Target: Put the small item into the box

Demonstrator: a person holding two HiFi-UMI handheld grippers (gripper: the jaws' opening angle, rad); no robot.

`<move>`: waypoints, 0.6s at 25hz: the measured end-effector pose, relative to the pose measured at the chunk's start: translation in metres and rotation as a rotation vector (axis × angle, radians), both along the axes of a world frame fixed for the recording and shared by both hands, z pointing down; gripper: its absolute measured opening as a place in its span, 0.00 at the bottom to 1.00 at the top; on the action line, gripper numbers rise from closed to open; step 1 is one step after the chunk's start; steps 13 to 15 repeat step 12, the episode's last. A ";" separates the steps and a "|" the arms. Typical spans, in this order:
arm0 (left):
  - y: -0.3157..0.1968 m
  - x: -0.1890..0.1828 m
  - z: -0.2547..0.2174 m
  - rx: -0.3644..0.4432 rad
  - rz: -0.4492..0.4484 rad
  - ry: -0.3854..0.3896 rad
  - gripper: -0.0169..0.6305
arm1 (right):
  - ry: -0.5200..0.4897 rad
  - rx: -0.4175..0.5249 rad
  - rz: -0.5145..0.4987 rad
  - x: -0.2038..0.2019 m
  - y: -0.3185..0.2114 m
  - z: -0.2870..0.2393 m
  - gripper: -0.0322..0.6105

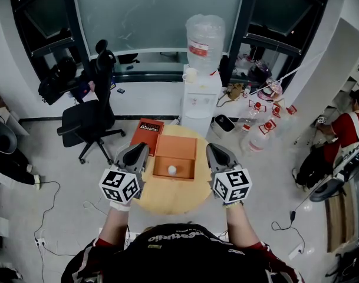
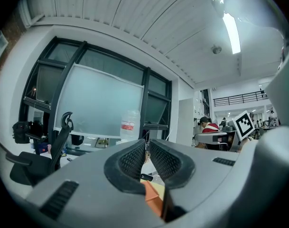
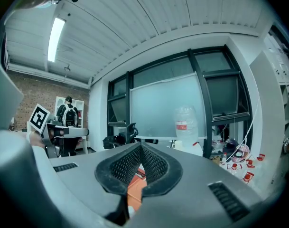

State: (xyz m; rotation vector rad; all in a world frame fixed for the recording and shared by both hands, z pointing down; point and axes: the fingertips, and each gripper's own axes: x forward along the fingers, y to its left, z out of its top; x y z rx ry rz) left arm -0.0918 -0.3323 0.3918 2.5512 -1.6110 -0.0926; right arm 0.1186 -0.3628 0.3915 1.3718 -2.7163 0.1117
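An open orange box (image 1: 175, 165) sits on the round wooden table (image 1: 173, 196), its lid (image 1: 177, 147) folded back on the far side. A small white ball (image 1: 172, 170) lies inside the box. My left gripper (image 1: 140, 150) hovers just left of the box, and my right gripper (image 1: 214, 150) is just right of it. In the left gripper view the left gripper (image 2: 147, 144) has its pads together with nothing between them, and a strip of the orange box (image 2: 152, 196) shows below. In the right gripper view the right gripper (image 3: 141, 146) is shut and empty.
A dark orange flat package (image 1: 146, 135) lies at the table's far left edge. Behind the table stand a water dispenser (image 1: 201, 96) and a black office chair (image 1: 89, 121). Bottles (image 1: 263, 124) and cables lie on the floor to the right. A person in red (image 1: 346, 128) sits far right.
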 end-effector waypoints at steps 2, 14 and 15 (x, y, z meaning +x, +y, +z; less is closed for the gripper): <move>0.000 0.000 0.000 0.001 0.000 0.000 0.09 | 0.001 0.003 -0.002 -0.001 0.000 -0.001 0.09; -0.001 0.001 0.000 -0.003 -0.002 0.000 0.09 | 0.002 0.000 -0.006 0.000 0.001 -0.004 0.09; -0.001 0.001 0.000 -0.003 -0.002 0.000 0.09 | 0.002 0.000 -0.006 0.000 0.001 -0.004 0.09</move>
